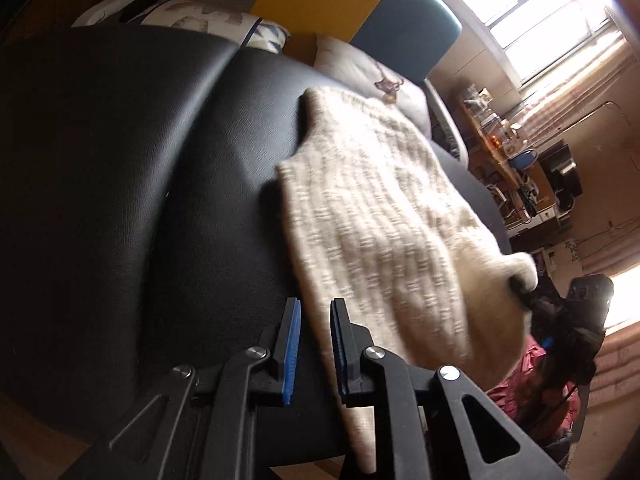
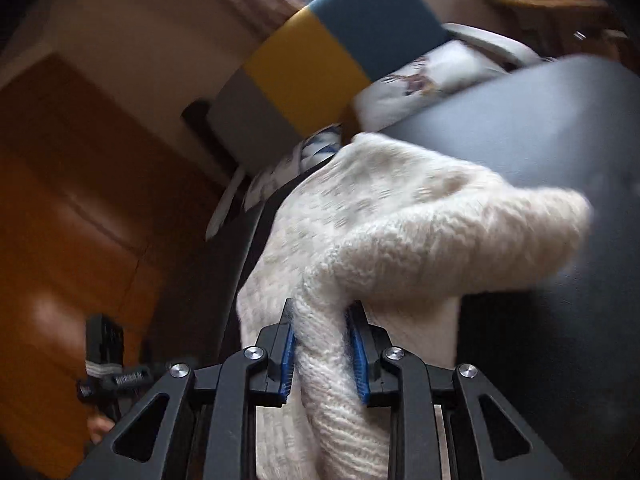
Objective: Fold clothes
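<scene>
One sweater (image 1: 384, 216) | black leather surface (image 1: 120, 180) (padded) | window (image 1: 532, 12), possibly shelves

A lived-in home, apparently a bedroom or living room, is shown. A padded headboard or seat back (image 1: 352, 4) in grey, yellow and teal panels is seen behind printed pillows (image 1: 360, 68), and a black leather-like cushioned surface (image 1: 120, 168) is spread in front of them. Daylight is admitted through a large window (image 1: 532, 12), and striped curtains or blinds (image 1: 568, 120) are hung beside it. A cluttered wooden shelf or desk (image 1: 504, 148) is stocked with small household things, among them a blue mug (image 1: 524, 159). A warm wooden door or wardrobe (image 2: 68, 208) is seen in the right wrist view.
</scene>
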Available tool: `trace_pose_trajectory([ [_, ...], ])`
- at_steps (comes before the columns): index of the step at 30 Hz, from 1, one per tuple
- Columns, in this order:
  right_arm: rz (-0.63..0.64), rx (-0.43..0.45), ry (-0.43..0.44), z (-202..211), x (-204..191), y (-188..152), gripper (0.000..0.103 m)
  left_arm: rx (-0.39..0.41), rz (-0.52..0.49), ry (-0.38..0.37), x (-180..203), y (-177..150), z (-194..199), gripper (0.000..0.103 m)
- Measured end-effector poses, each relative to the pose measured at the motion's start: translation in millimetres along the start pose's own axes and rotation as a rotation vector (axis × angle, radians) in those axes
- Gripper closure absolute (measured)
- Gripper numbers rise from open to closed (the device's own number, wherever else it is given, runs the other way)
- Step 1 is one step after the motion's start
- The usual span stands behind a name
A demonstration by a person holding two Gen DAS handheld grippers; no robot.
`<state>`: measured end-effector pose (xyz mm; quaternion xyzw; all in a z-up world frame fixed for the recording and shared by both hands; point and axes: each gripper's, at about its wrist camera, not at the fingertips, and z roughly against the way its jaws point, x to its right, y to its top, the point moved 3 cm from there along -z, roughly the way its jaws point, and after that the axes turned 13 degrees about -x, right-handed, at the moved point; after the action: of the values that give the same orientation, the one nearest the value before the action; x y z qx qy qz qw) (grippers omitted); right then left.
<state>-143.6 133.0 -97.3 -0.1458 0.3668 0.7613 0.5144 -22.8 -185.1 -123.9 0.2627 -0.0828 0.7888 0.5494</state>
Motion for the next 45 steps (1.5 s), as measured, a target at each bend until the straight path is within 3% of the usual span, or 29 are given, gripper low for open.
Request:
trace_pose_trajectory([
  [3,0.302,-0.155,-0.081,-56.1,-68.4,-22.7,0.077,0.016,-0.055,-0.013,16.2,8.7,9.4,0.088],
  [8,0.739,-0.250,-0.344,-123.8,-130.3,-97.5,0.075,-0.011,-0.183,0.053,53.6,29.4,6.2,0.085],
  [10,0.802,-0.239,-0.369,-134.3,-139.5,-109.6,0.058,-0.028,-0.241,0.100,74.1,42.7,0.9,0.085],
  [13,0.848,-0.218,-0.409,-140.5,-144.6,-117.6,0.043,-0.039,-0.294,0.139,89.8,50.6,1.0,0.084],
  [17,0.903,-0.189,-0.480,-146.2,-151.6,-130.5,0.041,-0.019,-0.343,0.144,98.9,56.8,21.8,0.084],
  [20,0.947,-0.166,-0.533,-151.6,-155.4,-140.9,0.031,-0.001,-0.423,0.156,119.5,56.8,34.5,0.080],
  [23,0.981,-0.148,-0.563,-145.7,-157.9,-150.6,0.030,-0.056,-0.478,0.195,129.2,60.9,20.2,0.080],
  [25,0.955,-0.128,-0.528,-131.0,-158.2,-151.7,0.030,-0.123,-0.475,0.201,128.1,65.8,-0.4,0.080],
  [28,0.815,-0.110,-0.417,-89.7,-142.0,-145.7,0.029,-0.192,-0.486,0.181,130.0,67.2,-29.1,0.080],
  [31,0.530,-0.126,-0.213,-41.3,-104.0,-136.7,0.019,-0.216,-0.471,0.212,124.5,73.9,-45.9,0.080],
  [32,0.444,-0.115,-0.186,-26.6,-88.4,-136.0,0.018,-0.224,-0.467,0.222,122.6,76.1,-51.5,0.080],
  [34,0.312,-0.107,-0.191,-4.2,-56.8,-138.1,0.011,-0.239,-0.457,0.243,118.9,80.6,-62.7,0.080],
  [37,0.188,-0.150,-0.150,7.0,-21.1,-145.2,0.011,-0.271,-0.460,0.282,106.2,79.2,-73.1,0.080],
  [40,0.169,-0.214,-0.155,-2.7,-8.6,-151.4,0.011,-0.302,-0.456,0.360,77.0,66.1,-70.4,0.080],
  [41,0.174,-0.233,-0.167,-8.1,-7.1,-152.7,0.012,-0.303,-0.440,0.388,63.9,63.2,-67.2,0.080],
  [42,0.186,-0.263,-0.201,-16.0,-5.6,-153.8,0.029,-0.309,-0.418,0.408,50.7,60.7,-64.5,0.080],
  [43,0.198,-0.294,-0.236,-24.0,-4.1,-155.0,0.078,-0.321,-0.387,0.416,37.1,58.8,-62.3,0.080],
  [44,0.210,-0.324,-0.270,-31.9,-2.6,-156.1,0.091,-0.333,-0.356,0.425,23.5,56.8,-60.2,0.080],
  [45,0.227,-0.318,-0.272,-32.0,-4.9,-155.8,0.090,-0.337,-0.331,0.420,12.4,54.5,-57.3,0.080],
])
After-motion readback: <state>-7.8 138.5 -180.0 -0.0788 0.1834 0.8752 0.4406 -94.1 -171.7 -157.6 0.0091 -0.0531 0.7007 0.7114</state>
